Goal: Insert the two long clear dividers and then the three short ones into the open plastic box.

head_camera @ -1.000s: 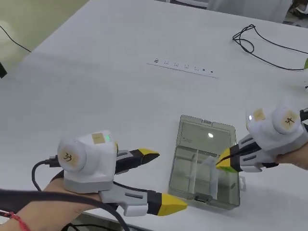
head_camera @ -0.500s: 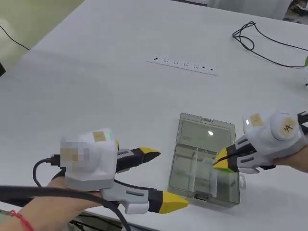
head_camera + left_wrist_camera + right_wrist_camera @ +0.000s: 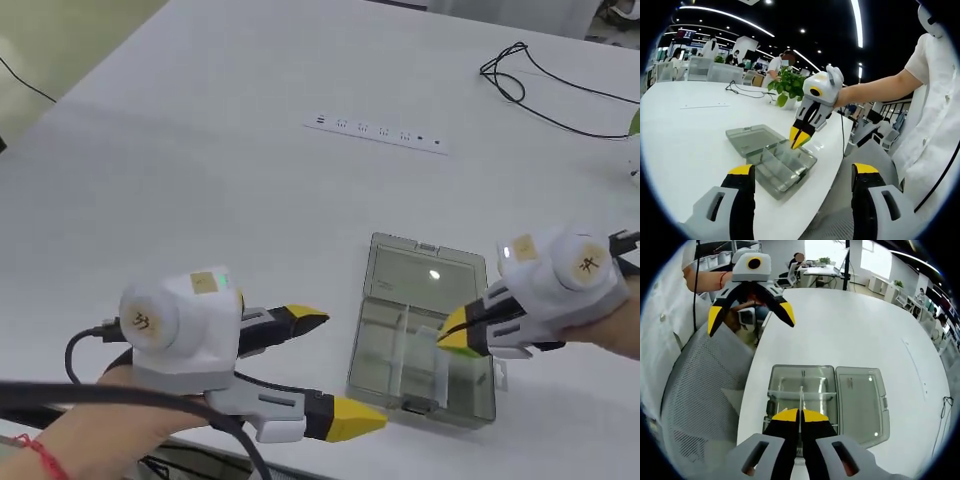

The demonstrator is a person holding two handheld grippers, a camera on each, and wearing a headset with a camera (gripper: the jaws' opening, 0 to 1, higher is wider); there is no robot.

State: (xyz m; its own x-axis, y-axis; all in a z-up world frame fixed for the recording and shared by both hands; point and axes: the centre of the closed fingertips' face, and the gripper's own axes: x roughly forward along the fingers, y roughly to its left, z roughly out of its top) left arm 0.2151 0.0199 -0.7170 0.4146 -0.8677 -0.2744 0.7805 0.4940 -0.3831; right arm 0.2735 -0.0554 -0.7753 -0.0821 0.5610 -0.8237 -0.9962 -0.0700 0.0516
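right hand-held gripper (image 3: 453,335), jaws still pinched on a clear divider (image 3: 801,400), has barely shifted above the open plastic box (image 3: 357,365) on the desk (image 3: 200,180), so seating looks unfinished; left hand-held gripper (image 3: 342,370) waits, jaws apart.

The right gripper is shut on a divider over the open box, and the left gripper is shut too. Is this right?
No. The left gripper is open, jaws wide apart, as the left gripper view shows. The right gripper is shut on a divider over the open box.
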